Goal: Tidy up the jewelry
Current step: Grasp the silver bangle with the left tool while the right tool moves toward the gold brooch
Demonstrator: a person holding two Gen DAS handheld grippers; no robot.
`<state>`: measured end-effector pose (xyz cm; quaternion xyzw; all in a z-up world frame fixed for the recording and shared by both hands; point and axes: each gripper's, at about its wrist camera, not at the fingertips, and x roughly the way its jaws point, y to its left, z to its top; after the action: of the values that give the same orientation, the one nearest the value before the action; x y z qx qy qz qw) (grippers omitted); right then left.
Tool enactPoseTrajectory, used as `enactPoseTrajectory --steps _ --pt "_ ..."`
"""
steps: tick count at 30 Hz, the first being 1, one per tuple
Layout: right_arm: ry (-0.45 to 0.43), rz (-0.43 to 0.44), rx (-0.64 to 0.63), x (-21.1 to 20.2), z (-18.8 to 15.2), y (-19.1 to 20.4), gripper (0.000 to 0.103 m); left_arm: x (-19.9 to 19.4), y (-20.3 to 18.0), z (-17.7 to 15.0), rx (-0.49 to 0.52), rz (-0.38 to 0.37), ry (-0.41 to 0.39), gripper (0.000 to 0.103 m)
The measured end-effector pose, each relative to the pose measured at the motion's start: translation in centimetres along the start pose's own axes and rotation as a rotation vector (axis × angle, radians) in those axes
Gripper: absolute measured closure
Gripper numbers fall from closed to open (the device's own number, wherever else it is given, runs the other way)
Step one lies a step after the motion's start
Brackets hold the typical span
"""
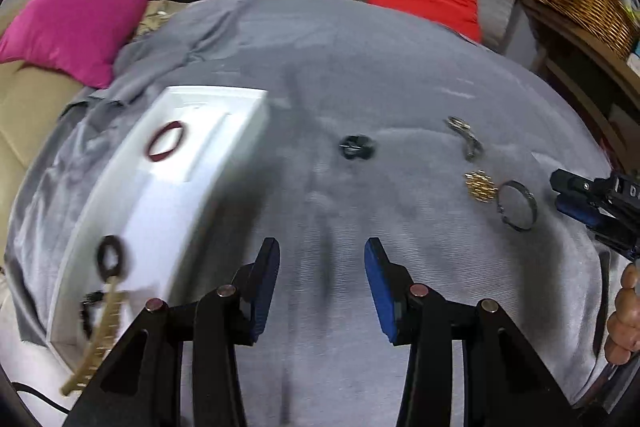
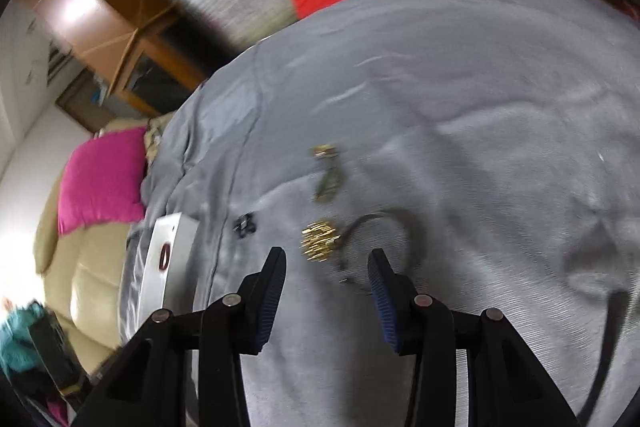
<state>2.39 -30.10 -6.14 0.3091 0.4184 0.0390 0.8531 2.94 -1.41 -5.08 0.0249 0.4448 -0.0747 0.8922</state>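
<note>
So the whole thing is laid out on a grey cloth (image 1: 360, 75) spread over what looks like a bench or low surface, hard to say which. The white tray (image 1: 224, 131) sits on the left side of it and already has a few pieces in it: a dark red bangle (image 1: 165, 141) in the far compartment, a black ring-shaped piece (image 1: 112, 259) and a gold comb-like thing (image 1: 100, 339) nearer the camera.

Still loose on the cloth, well apart from the tray: a thin grey bangle (image 1: 517, 205), the gold cluster piece (image 1: 480, 186) just beside it, a silvery piece (image 1: 464, 137) and a small black item (image 1: 356, 147) in the middle.

Roughly halfway, I'd guess. Left gripper (image 1: 322, 267) has jaws wide, nothing in them. Right gripper (image 2: 327, 273) also wide and empty, hovering close to the gold cluster and thin bangle.
</note>
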Motion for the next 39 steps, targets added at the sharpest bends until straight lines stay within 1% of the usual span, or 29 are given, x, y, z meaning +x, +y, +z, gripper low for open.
enactPoseTrajectory --steps 3,6,9,11,13,15,17,19,21,24,27,32,34,37,38,39 --pt "-0.008 -0.011 0.063 -0.3 0.8 -2.1 0.058 0.6 -2.4 0.3 0.033 -0.046 -0.001 0.058" --pt "-0.016 -0.012 0.103 -0.8 1.1 -3.5 0.057 1.4 -4.6 0.6 0.062 -0.121 0.010 0.058" --pt "-0.023 -0.018 0.116 -1.1 1.3 -4.1 0.057 2.2 -7.1 0.7 0.084 -0.201 0.026 0.058" --pt "-0.025 -0.023 0.110 -1.1 1.5 -4.2 0.057 2.3 -8.8 0.8 0.113 -0.230 0.018 0.058" --pt "-0.037 -0.032 0.113 -1.4 1.7 -4.6 0.057 2.4 -10.8 0.7 0.167 -0.252 0.004 0.058" --pt "-0.042 -0.029 0.131 -1.6 1.9 -5.2 0.057 2.5 -12.4 0.8 0.212 -0.259 -0.013 0.053" --pt "-0.039 -0.028 0.153 -1.7 2.2 -6.0 0.057 2.7 -14.0 0.9 0.248 -0.260 -0.038 0.030" --pt "-0.037 -0.031 0.162 -1.8 2.4 -6.5 0.057 3.0 -15.0 1.1 0.264 -0.265 -0.053 0.025" --pt "-0.034 -0.029 0.168 -2.0 2.6 -7.0 0.057 3.9 -15.8 1.4 0.278 -0.275 -0.040 0.025" --pt "-0.036 -0.026 0.178 -2.3 2.7 -7.6 0.057 5.5 -16.5 1.7 0.285 -0.268 -0.006 0.025" --pt "-0.039 -0.014 0.196 -2.7 2.9 -8.2 0.057 6.9 -17.1 2.0 0.285 -0.288 0.027 0.025" --pt "-0.037 -0.003 0.204 -2.8 3.0 -8.5 0.057 8.6 -18.7 1.9 0.314 -0.271 0.037 0.025" --pt "-0.037 -0.003 0.205 -2.9 3.1 -8.6 0.057 8.9 -19.2 1.8 0.326 -0.252 0.023 0.023" --pt "-0.039 -0.005 0.203 -3.0 3.1 -8.7 0.057 8.9 -19.5 1.6 0.328 -0.271 0.013 0.023" --pt "-0.040 -0.007 0.202 -3.1 3.1 -8.7 0.057 8.9 -19.6 1.6 0.330 -0.269 0.006 0.024" --pt "-0.041 -0.009 0.201 -3.1 3.1 -8.8 0.057 8.9 -19.7 1.6 0.334 -0.264 -0.002 0.028"
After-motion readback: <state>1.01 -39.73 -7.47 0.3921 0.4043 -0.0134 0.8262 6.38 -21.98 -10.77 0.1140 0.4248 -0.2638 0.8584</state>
